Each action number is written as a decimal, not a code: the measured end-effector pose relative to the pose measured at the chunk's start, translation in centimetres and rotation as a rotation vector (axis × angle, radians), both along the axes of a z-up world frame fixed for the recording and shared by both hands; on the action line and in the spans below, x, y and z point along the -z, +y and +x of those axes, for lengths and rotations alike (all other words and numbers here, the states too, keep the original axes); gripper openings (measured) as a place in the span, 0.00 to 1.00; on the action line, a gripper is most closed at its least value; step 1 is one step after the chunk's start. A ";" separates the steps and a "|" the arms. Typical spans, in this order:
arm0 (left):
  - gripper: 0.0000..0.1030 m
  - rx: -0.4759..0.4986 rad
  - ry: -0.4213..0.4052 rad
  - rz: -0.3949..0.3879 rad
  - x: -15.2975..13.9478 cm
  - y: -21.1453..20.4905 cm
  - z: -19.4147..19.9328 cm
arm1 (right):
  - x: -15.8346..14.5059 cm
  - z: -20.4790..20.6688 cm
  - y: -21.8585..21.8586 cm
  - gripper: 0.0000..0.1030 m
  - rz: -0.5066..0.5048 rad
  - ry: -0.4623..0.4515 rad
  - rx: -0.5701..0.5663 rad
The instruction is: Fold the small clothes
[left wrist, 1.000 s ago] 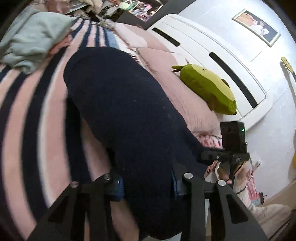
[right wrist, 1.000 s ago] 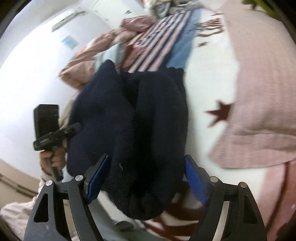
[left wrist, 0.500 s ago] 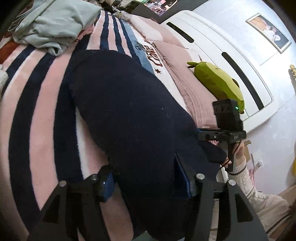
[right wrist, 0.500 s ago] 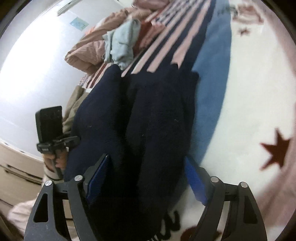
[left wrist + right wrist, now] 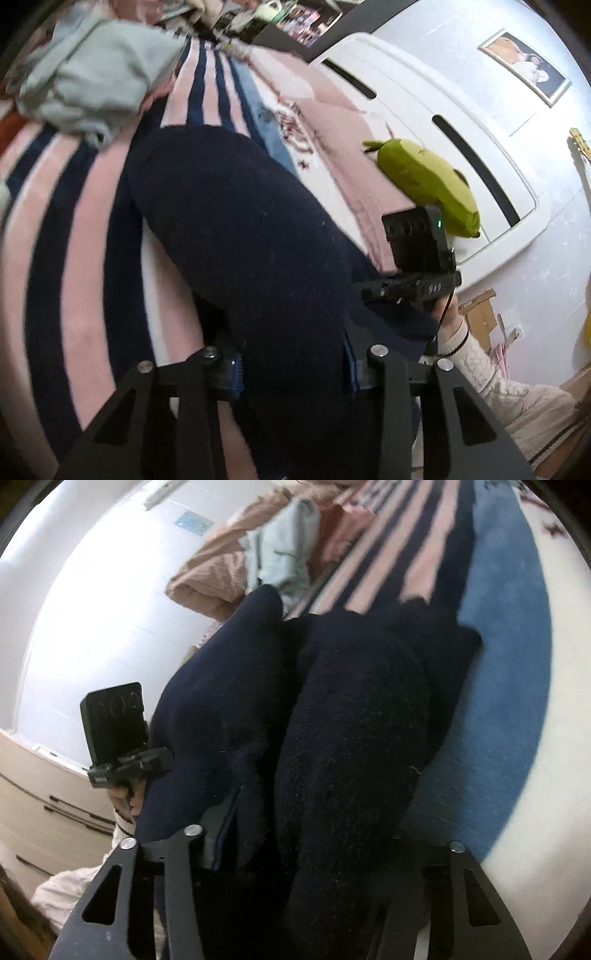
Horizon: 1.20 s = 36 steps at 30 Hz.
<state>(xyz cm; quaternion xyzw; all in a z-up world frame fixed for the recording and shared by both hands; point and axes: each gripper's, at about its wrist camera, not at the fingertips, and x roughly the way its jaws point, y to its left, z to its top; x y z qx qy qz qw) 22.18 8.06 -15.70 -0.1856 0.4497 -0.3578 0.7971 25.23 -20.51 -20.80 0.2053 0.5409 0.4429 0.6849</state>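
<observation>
Left gripper [image 5: 291,373]: fingers clamped on near end of navy fleece garment [image 5: 236,236]; right gripper [image 5: 314,834]: fingers closed on same garment's opposite end, cloth bunched in two thick rolls between them. Garment stretched over pink-and-navy striped blanket [image 5: 66,236], blue band and white field with dark red stars alongside. Beyond: pale green clothing heap [image 5: 96,74], green plush toy [image 5: 424,184] on pink pillow [image 5: 354,162], white headboard [image 5: 436,110], framed photo [image 5: 524,66]; blanket lettering blurred, unreadable.

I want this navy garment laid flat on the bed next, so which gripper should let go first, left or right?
Probably right. The right gripper holds the navy garment low over the striped blanket; the left gripper can keep it taut.
</observation>
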 end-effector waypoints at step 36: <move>0.37 -0.353 -0.168 0.354 -15.5 31.3 -5.8 | -12.9 -1.4 34.9 0.39 0.019 -0.135 -0.219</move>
